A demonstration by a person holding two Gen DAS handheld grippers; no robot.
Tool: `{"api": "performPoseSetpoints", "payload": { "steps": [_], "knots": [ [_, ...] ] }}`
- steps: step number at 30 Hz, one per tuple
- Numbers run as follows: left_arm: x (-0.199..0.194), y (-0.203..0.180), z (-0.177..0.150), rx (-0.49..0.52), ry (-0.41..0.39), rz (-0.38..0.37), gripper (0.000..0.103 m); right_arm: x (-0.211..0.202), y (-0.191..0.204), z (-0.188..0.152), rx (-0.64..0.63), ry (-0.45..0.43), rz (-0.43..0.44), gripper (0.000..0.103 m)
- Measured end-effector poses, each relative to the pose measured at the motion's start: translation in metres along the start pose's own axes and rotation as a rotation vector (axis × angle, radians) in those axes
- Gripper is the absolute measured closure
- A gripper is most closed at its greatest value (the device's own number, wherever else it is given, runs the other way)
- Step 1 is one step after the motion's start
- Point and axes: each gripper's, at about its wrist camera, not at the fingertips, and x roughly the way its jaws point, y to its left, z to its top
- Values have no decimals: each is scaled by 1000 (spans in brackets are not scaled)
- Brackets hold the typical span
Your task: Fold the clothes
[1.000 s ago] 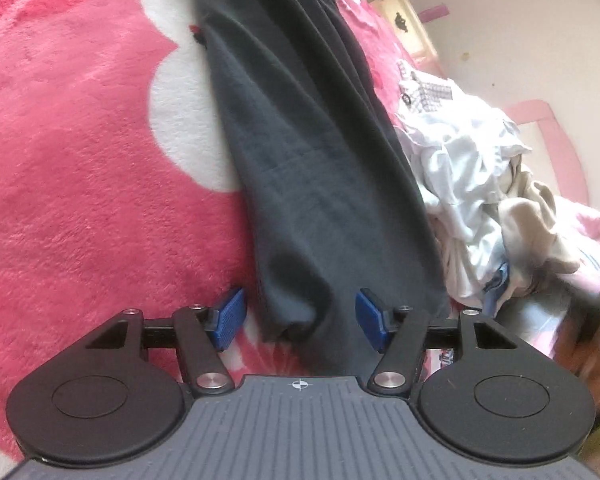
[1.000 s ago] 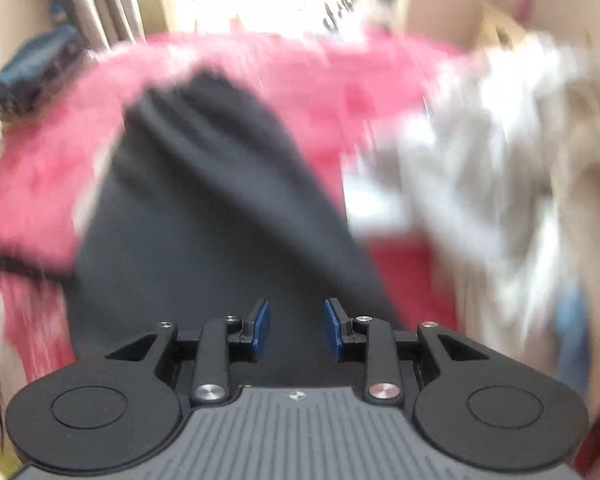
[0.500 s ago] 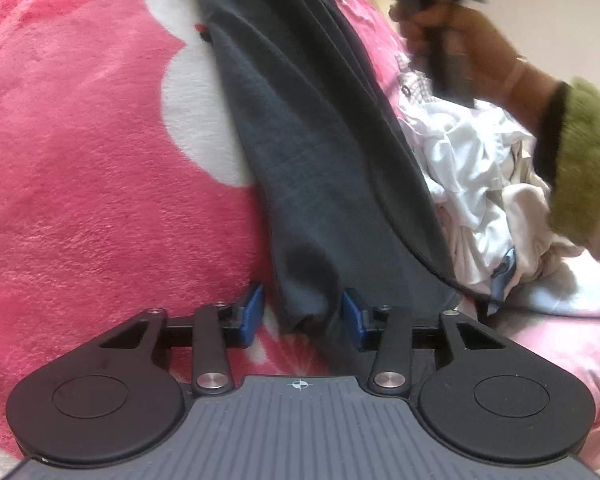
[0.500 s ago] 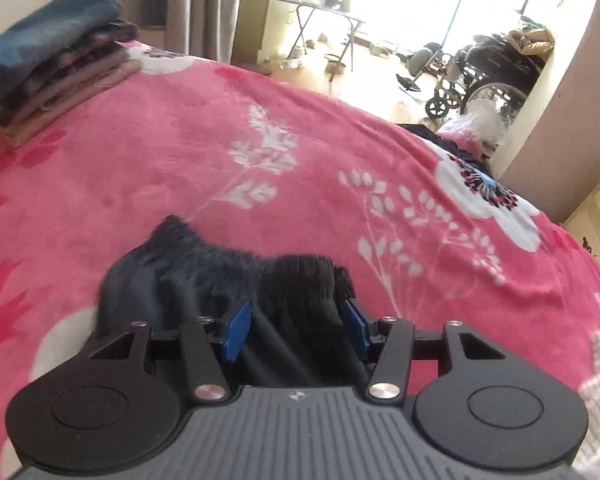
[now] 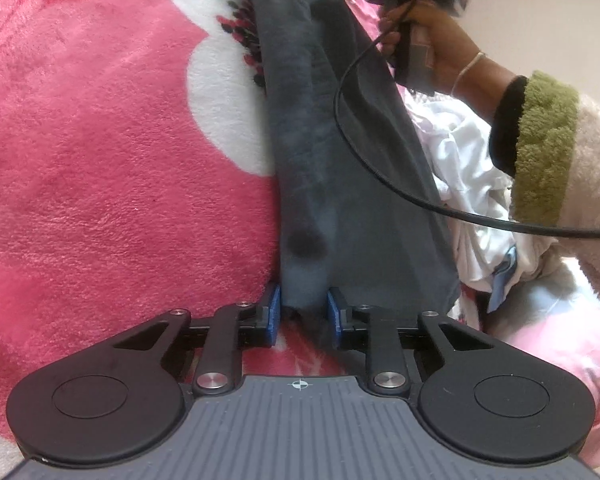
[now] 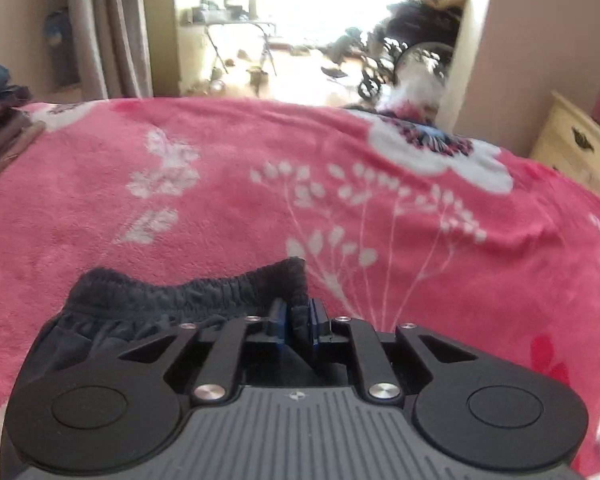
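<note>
The main risk at this stage is a partial grip: the dark trousers lie stretched lengthwise on the pink floral bedspread of the bed, and each hand-held gripper takes only a narrow bunch of cloth, so a lift could let an end slip out or raise one layer alone, leaving the fold skewed. A second risk is snagging; the black cable trails across the trousers, and the pile of white laundry sits just beside their right edge, so either could be dragged into the fold. The left hand-held gripper sits at the near end of the trousers; its jaws have just been closing, and the blue pads now press a fold of the leg end from both sides. The right hand-held gripper, held in the person's hand at the far end, has also just been closing; its jaws stand nearly together, pinching the right part of the gathered waistband.
</note>
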Motion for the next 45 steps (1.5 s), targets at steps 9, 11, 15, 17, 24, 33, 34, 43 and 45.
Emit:
{"api": "performPoseSetpoints", "payload": {
  "steps": [9, 11, 15, 17, 24, 33, 34, 43, 45],
  "knots": [
    [-3, 9, 8, -50, 28, -69, 68, -183, -31, -18, -187, 60, -80, 49],
    [-2, 6, 9, -56, 34, -61, 66, -245, -37, -47, -208, 53, -62, 47],
    [-1, 0, 13, -68, 49, -38, 66, -332, -16, -142, -250, 60, 7, 44],
    [4, -1, 14, -85, 58, -24, 67, -349, 9, -191, -264, 58, 64, 44],
    [10, -10, 16, -126, 71, 43, 73, -334, 89, -303, -418, 35, 112, 44],
    [9, -8, 18, -169, 72, 83, 80, -305, 108, -343, -532, 78, 117, 53],
    [8, -7, 18, -171, 71, 87, 84, -305, 106, -345, -521, 77, 120, 55],
    [-3, -24, 28, -166, 52, 50, 90, -318, 59, -328, -139, 45, 198, 99],
    [0, -32, 34, -148, 53, 35, 90, -317, 36, -324, 26, 39, 256, 99]
  ]
}}
